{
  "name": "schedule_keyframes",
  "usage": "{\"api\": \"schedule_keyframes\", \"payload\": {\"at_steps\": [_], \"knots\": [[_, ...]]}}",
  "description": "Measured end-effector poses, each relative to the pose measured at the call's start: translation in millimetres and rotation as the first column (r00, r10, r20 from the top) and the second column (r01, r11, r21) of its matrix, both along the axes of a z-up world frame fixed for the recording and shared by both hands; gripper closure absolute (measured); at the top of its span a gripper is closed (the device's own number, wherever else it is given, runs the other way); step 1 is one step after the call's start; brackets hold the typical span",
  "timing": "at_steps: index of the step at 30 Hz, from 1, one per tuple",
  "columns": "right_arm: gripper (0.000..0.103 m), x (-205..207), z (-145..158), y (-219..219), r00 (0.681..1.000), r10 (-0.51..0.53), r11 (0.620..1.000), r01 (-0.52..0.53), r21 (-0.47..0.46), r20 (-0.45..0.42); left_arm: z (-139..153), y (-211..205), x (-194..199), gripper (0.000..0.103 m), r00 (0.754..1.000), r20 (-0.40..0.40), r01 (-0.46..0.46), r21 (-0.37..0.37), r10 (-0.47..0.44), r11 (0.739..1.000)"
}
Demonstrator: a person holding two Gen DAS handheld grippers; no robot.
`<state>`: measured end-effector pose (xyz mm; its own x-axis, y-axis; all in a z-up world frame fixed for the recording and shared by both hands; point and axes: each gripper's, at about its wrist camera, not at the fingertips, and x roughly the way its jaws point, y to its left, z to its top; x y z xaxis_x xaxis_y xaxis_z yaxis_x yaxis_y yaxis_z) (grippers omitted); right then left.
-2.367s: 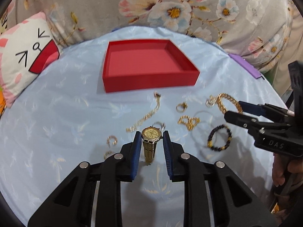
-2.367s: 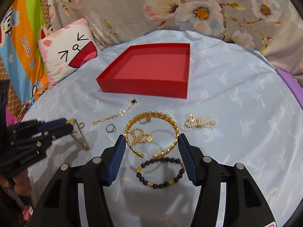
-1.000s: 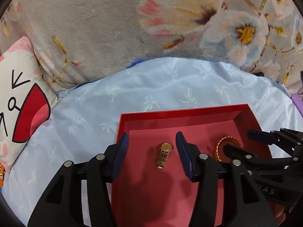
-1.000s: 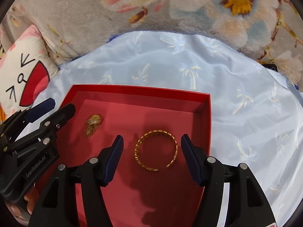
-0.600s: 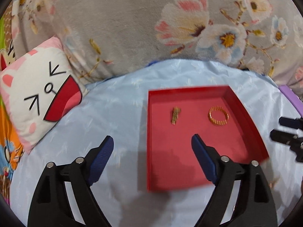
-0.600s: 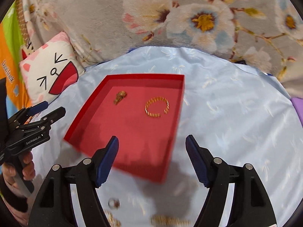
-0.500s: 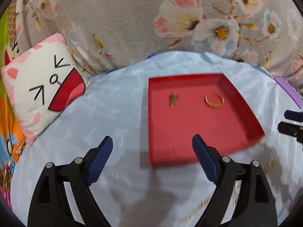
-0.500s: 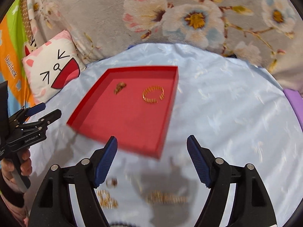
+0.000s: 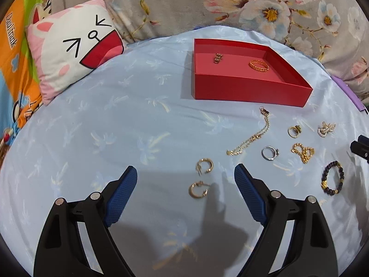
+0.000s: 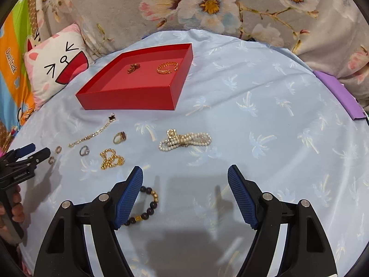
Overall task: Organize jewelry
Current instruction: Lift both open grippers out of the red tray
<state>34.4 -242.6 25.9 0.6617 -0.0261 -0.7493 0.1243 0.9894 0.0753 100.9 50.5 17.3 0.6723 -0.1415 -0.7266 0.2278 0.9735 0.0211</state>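
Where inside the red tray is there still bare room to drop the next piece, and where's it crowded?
In the red tray, the near half of the floor is bare, in front of the gold watch and gold bangle, which lie apart toward the far wall. Outside, it is crowded between the gold chain and the beaded bracelet.

beaded bracelet [image 10: 147, 204] partly behind the right tool's left finger [image 10: 129, 196]; right tool [image 9: 359, 149] cut off at frame edge

Bright, even light from above-behind me. Soft shadows of my claws fall near on blue sheet [image 9: 96, 138]. Frames sharp, no glare; fisheye bends edges, corners black.
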Motion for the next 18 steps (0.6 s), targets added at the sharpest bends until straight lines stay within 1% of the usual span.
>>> {"api": "schedule_keyframes", "payload": {"at_steps": [4, 8, 10, 12, 15, 18], "knots": [[0.029, 2.8, -10.4, -2.0, 1.000, 0.007, 1.000, -0.007, 0.027, -0.021, 1.6, -1.7, -7.6, 0.019, 0.999, 0.030, -0.010, -0.012, 0.011, 1.000], [0.029, 12.4, -8.9, -0.5, 0.999, 0.030, 0.999, -0.030, -0.021, -0.025, -0.7, -4.5, -11.1, 0.019, 0.999, 0.041, -0.009, -0.028, 0.010, 1.000], [0.029, 23.2, -3.9, -1.4, 0.998, 0.057, 0.997, -0.058, -0.046, -0.014, -3.3, -7.6, -13.3, 0.019, 0.999, 0.047, -0.004, -0.019, 0.005, 1.000], [0.029, 36.4, 0.4, -4.7, 0.996, 0.085, 0.995, -0.085, -0.049, -0.005, -5.6, -11.9, -15.6, 0.019, 0.999, 0.044, 0.017, -0.014, -0.016, 1.000], [0.029, 61.0, 1.8, -12.4, 0.993, 0.120, 0.993, -0.119, -0.012, 0.002, -4.2, -16.2, -19.8, 0.019, 0.998, 0.056, 0.043, -0.018, -0.042, 0.999], [0.029, 76.7, -5.1, -18.0, 0.991, 0.135, 0.991, -0.135, 0.027, -0.011, -4.5, -21.2, -23.0, 0.019, 0.996, 0.057, 0.067, -0.012, -0.066, 0.998]]}}
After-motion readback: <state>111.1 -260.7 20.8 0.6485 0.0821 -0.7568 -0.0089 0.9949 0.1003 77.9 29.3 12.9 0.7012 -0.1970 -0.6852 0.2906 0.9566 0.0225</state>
